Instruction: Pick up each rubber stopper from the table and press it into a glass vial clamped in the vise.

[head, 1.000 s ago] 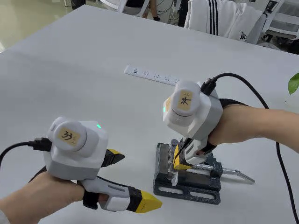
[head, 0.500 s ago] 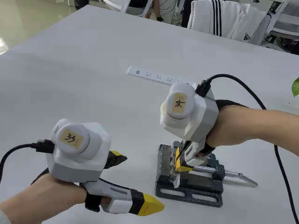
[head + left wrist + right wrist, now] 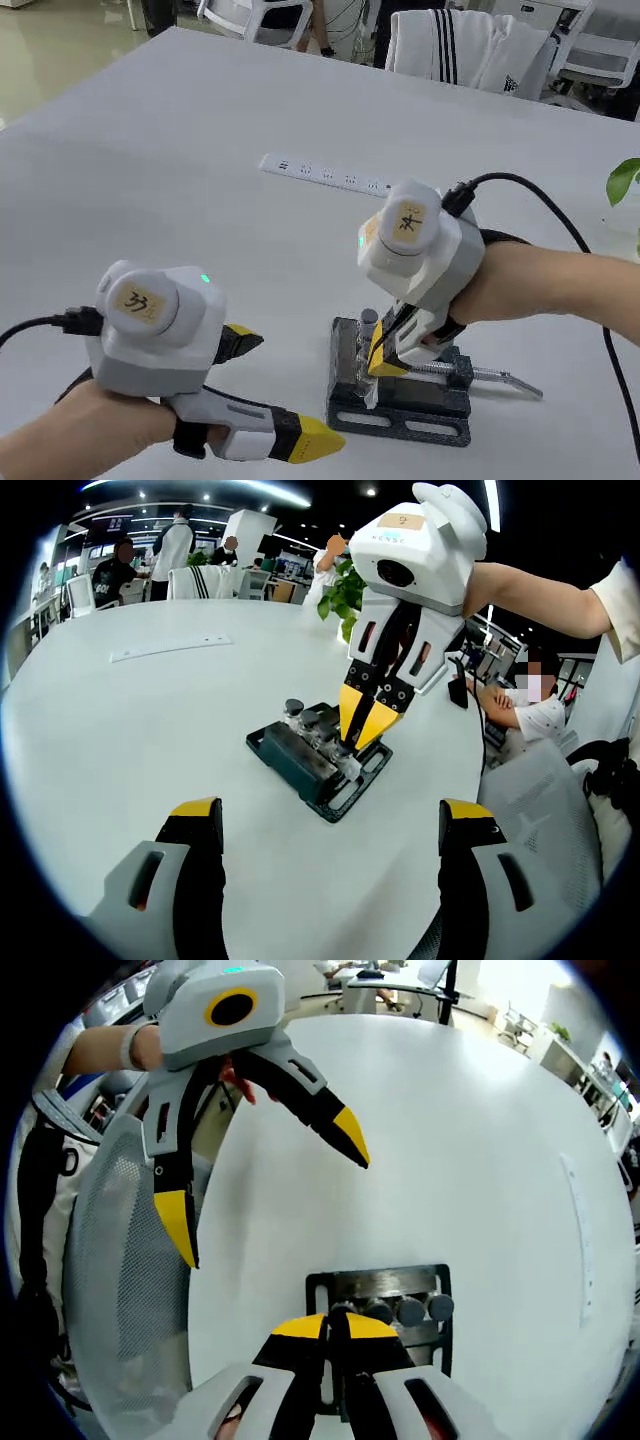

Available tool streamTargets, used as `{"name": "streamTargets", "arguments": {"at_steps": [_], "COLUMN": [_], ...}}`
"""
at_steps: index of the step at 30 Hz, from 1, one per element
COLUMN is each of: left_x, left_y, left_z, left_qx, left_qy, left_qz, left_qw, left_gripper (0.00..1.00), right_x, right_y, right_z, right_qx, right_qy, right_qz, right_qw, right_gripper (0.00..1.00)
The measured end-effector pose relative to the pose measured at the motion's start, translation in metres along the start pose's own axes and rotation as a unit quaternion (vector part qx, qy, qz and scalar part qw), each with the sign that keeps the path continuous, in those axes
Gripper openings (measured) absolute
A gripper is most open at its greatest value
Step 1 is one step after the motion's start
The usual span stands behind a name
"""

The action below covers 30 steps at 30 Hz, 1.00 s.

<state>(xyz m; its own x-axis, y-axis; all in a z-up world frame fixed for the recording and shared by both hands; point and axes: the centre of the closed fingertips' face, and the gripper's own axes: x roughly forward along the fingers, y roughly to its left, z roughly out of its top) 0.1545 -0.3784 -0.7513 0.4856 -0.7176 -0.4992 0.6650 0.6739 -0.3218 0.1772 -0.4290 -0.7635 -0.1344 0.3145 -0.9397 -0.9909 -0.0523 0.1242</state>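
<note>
Closest to the camera, the white-and-grey left tongs point(image 3: 280, 392) with yellow tips are hanging just over the plain white desk point(image 3: 200, 150), released and spread wide with nothing between them, pointing toward the vise but well apart from it. A bit further in, the small dark metal vise point(image 3: 400, 418) with its crank handle sticking out to one side is sitting flat on the desk, clamping a row of little glass vials point(image 3: 296, 716). In the right gripper view, grey rubber stoppers point(image 3: 410, 1310) are already sitting in the tops of the vials I can see. The matching right tongs point(image 3: 376, 366) are coming straight down on the vial at the end of the row, clenched with the yellow tips together right at its mouth. I honestly can't tell whether there's a stopper pinched in there. Past that, a long white power strip point(image 3: 325, 175) is lying flat on the desk, and a green plant leaf point(image 3: 622, 180) is poking in at the right edge. At the far end, a white jacket with black stripes point(image 3: 460, 45) is draped over a chair.
</note>
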Motion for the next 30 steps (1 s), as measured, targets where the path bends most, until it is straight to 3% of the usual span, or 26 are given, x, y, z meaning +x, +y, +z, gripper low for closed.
{"name": "streamTargets", "arguments": {"at_steps": [4,8,12,16,22,27,30], "left_x": [-0.001,-0.003,-0.005,-0.007,-0.01,-0.013,-0.014], "left_y": [0.001,0.0,0.001,0.0,-0.003,-0.002,-0.002], "left_z": [0.0,0.004,0.005,0.007,0.012,0.014,0.015], "left_qx": [0.002,0.006,0.009,0.012,0.019,0.023,0.023], "left_qy": [-0.001,-0.004,-0.007,-0.008,-0.012,-0.016,-0.019], "left_qz": [0.001,0.003,0.007,0.008,0.01,0.015,0.017], "left_qw": [1.0,1.0,0.9999,0.9999,0.9997,0.9995,0.9994], "left_gripper": [0.88,0.9,0.91,0.93,0.94,0.96,0.98], "right_x": [-0.006,-0.014,-0.024,-0.024,-0.028,-0.026,-0.03], "right_y": [-0.003,-0.005,-0.003,0.001,-0.003,-0.002,-0.001], "right_z": [-0.004,0.003,0.001,-0.008,-0.02,-0.036,-0.042], "right_qx": [-0.002,0.024,0.047,0.056,0.088,0.104,0.116], "right_qy": [-0.015,-0.07,-0.107,-0.12,-0.161,-0.173,-0.187], "right_qz": [-0.022,-0.04,-0.058,-0.063,-0.091,-0.1,-0.112], "right_qw": [0.9997,0.9964,0.9915,0.9892,0.9788,0.9744,0.969], "right_gripper": [0.12,0.19,0.26,0.4,0.57,0.67,0.74]}}
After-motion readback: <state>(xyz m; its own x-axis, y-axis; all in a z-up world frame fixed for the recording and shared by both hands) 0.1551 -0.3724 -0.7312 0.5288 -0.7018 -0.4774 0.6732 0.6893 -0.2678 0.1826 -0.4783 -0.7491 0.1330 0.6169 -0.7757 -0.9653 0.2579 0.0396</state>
